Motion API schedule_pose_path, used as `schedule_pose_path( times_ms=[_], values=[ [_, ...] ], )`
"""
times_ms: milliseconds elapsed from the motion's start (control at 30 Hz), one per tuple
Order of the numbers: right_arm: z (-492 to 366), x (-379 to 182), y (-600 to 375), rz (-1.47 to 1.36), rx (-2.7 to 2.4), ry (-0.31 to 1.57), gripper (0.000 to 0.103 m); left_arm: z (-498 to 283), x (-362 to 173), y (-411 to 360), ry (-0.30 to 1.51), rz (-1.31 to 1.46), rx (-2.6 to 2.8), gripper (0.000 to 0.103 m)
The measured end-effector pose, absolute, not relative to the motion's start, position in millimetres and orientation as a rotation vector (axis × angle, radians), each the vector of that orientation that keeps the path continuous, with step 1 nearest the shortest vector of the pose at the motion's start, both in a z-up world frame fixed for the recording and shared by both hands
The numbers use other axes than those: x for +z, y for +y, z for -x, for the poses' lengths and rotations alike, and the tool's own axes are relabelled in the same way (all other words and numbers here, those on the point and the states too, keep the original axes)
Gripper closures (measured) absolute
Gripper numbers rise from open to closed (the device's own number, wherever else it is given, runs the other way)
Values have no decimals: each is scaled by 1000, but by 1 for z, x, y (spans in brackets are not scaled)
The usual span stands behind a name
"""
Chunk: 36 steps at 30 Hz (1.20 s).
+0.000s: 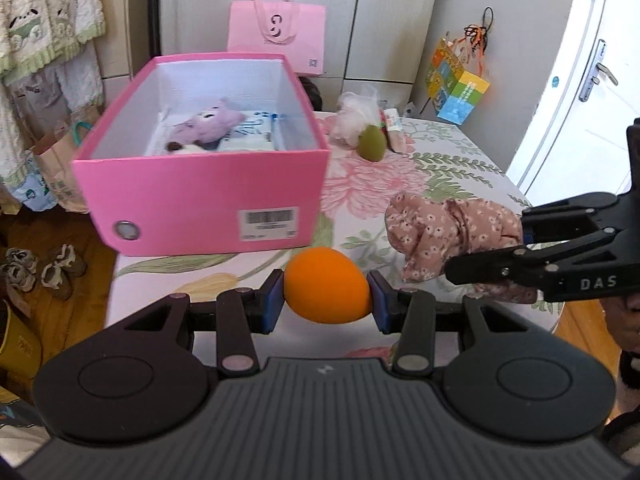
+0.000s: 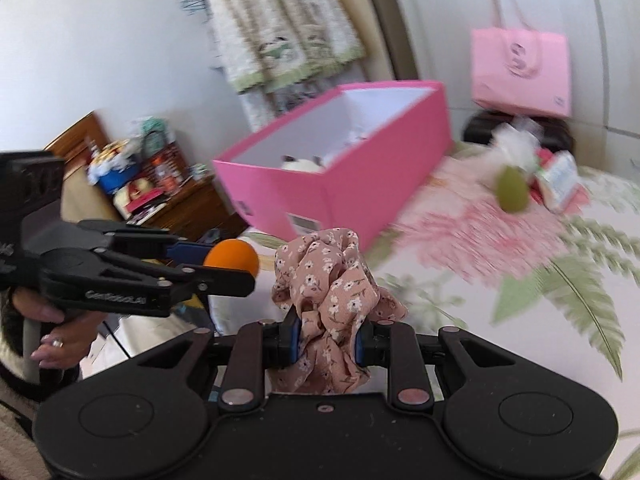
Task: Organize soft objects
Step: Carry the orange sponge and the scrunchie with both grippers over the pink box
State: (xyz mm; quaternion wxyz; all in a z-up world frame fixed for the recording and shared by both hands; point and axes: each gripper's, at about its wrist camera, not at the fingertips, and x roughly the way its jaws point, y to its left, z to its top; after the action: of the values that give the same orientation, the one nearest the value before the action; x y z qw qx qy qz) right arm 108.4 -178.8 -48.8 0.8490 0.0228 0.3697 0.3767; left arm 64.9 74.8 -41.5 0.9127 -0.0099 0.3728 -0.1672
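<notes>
Your left tongs [image 1: 327, 292] squeezed the orange ball [image 1: 327, 285] so it would not drop. Your right tongs [image 2: 327, 346] pinched the flowery cloth [image 2: 332, 304]. The pink box [image 1: 200, 200] waited at eleven o'clock on the tabletop [image 1: 460, 168].

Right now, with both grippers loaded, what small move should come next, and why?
Probably carry the left gripper forward and over the open pink box, then release. Its pads are shut on the orange sponge egg, lifted clear of the floral tablecloth, and the box already holds a purple plush toy. The right gripper, shut on the floral scrunchie, could follow.
</notes>
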Motion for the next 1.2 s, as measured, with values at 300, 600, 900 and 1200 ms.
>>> schedule_pose_path(
  times_ms=[300, 600, 900, 1200],
  values=[
    [-122, -24, -137, -17, 896, 719, 74, -63, -9, 108, 698, 24, -303, 60],
    [-163, 4, -117, -71, 933, 611, 72, -96, 14, 124, 575, 76, -365, 60],
    [-248, -6, -96, -63, 854, 577, 71, -174, 12, 131, 545, 86, -307, 60],
    [-316, -14, -64, 59, 762, 588, 71, -252, -6, 144, 603, 62, -208, 60]
  ],
)
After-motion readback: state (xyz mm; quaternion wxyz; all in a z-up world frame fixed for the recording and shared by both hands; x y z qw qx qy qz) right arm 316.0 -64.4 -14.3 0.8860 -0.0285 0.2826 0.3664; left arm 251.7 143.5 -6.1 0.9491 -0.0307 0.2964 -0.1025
